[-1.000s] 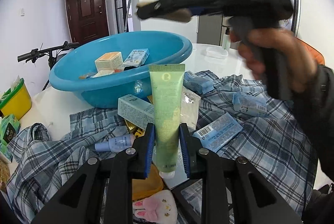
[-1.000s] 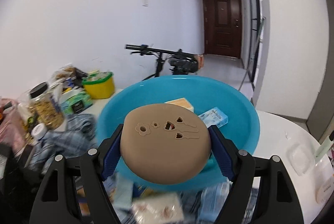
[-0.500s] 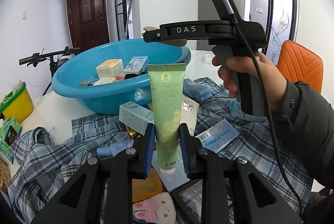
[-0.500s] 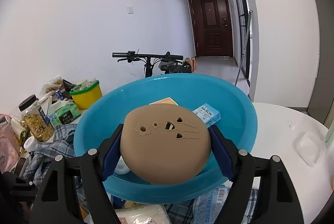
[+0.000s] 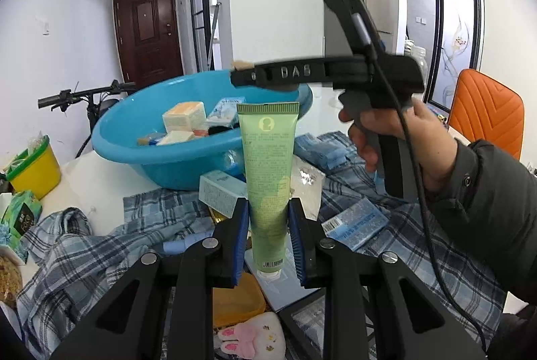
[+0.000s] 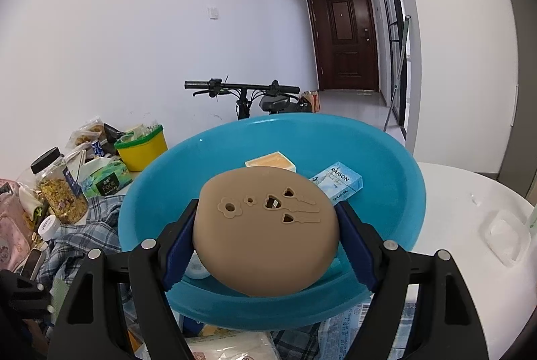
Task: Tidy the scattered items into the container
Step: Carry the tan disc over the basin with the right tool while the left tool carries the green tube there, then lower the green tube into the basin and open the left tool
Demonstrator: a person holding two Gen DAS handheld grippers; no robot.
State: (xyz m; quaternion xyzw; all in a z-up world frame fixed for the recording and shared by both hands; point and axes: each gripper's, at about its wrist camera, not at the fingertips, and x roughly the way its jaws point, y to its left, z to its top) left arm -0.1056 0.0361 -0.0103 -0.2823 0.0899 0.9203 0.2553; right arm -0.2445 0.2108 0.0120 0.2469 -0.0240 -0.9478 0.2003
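Observation:
My left gripper (image 5: 268, 232) is shut on a pale green tube (image 5: 268, 165), held upright above the plaid cloth, short of the blue basin (image 5: 174, 158). My right gripper (image 6: 268, 246) is shut on a tan oval case (image 6: 265, 236) with small cut-out shapes, held over the near rim of the blue basin (image 6: 402, 192). In the left wrist view the right gripper (image 5: 241, 74) reaches over the basin's right rim. The basin holds several small boxes, among them an orange-topped box (image 6: 272, 160) and a blue RAISON box (image 6: 339, 182).
A plaid cloth (image 5: 100, 256) carries scattered items: a teal box (image 5: 221, 192), blue packets (image 5: 355, 222), a yellow pouch (image 5: 238, 299), a bunny item (image 5: 251, 336). A yellow tub (image 5: 33, 168), a jar (image 6: 60, 189) and a tissue pack (image 6: 104, 182) stand left. A bicycle and an orange chair (image 5: 483, 115) stand beyond.
The right gripper has moved forward with the tan case, from short of the basin to over its near rim. The left gripper has kept the green tube almost still.

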